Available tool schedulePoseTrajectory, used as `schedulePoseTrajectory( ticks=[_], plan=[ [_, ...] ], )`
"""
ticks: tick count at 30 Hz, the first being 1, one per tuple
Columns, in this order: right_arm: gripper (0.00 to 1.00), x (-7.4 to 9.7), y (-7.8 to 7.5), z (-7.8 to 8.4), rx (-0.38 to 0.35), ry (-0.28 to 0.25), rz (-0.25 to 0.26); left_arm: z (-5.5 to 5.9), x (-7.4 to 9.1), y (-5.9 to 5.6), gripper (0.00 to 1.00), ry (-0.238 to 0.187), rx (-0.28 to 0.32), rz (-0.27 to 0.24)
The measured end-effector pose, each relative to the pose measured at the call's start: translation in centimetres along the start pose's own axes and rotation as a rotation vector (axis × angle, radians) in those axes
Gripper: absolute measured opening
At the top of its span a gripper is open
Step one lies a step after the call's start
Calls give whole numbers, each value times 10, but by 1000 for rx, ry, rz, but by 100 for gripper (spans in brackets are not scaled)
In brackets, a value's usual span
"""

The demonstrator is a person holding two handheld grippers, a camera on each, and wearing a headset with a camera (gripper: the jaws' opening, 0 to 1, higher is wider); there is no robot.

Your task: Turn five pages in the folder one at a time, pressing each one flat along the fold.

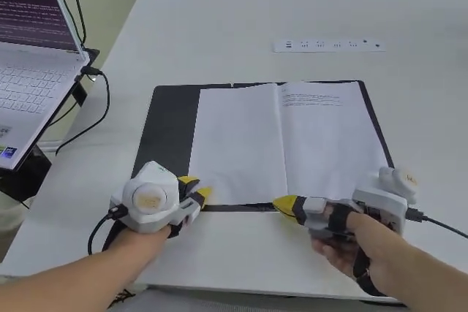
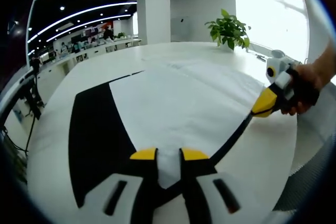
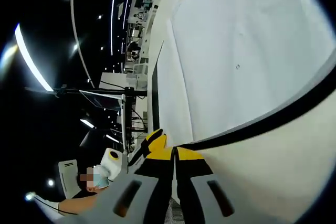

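**Inspector:** Position of the folder and both tools?

**Operator:** I have the folder lying open and flat on the white counter, directly in front of me. Its fold runs straight away from me, near edge to far edge. My right tool sits at the near end of that fold, tips pointing left. Its jaws are closed together on nothing. My left tool is at the near outer corner of the left-hand page, well apart from the fold. Its jaws are parted narrowly over the paper, and I cannot tell whether they touch it.

**Inspector:** Which tool takes the next page?

**Operator:** I judge the right. The right-hand page lies just beyond and to the right of it.

**Inspector:** Surroundings?

**Operator:** The counter is smooth and bare around the folder. A laptop stands to the far left and a power strip lies beyond the folder. The room is an open office with a plant.
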State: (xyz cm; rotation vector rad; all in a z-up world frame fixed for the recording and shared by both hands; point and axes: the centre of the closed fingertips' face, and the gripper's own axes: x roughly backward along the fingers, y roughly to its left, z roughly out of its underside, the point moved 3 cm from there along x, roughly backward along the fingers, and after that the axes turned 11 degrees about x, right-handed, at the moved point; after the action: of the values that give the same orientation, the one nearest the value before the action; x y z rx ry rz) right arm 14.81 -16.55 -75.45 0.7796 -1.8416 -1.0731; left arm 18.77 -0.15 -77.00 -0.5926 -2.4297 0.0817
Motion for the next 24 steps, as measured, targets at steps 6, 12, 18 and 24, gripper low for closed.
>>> schedulePoseTrajectory(
  ticks=[6,12,18,24],
  plan=[
    [0,33,24,-16,144,-60,80,-2,8,-4,2,91,42,2],
    [0,70,40,-34,225,-105,150,-25,30,-22,4,21,130,57],
    [0,109,40,-49,364,-188,265,-47,56,-38,13,-28,145,79],
    [0,144,46,-64,575,-259,394,-57,77,-48,30,-59,136,67]
  ],
)
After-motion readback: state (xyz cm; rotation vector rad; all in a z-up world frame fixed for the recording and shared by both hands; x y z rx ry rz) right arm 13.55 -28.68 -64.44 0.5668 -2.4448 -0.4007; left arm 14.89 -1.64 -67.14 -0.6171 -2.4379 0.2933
